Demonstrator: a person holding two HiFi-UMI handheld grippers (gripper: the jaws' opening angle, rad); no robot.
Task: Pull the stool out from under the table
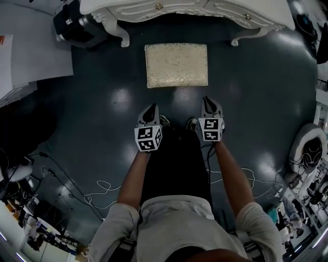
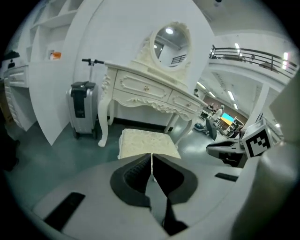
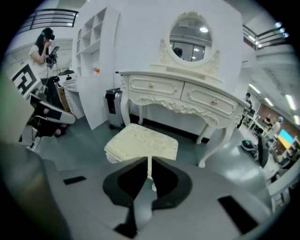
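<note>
Left gripper [image 1: 151, 108] and right gripper [image 1: 208, 101] were held clenched and empty, stool [image 1: 177, 65] seen parked just in front of the table [image 1: 134, 10].

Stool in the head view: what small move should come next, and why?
Probably lower the left gripper and right gripper to rest: both are shut on nothing, and the stool already stands in front of the dressing table, not under it.

Grey upright hard-shell suitcase [image 2: 82, 108], handle extended, on dark glossy floor [image 1: 92, 117] beside white curved wall panel [image 2: 51, 93]; oval white-framed mirror [image 3: 190, 30] higher up; loose white cables [image 1: 100, 182] on floor; white cubby shelves [image 3: 93, 33] further left.
</note>
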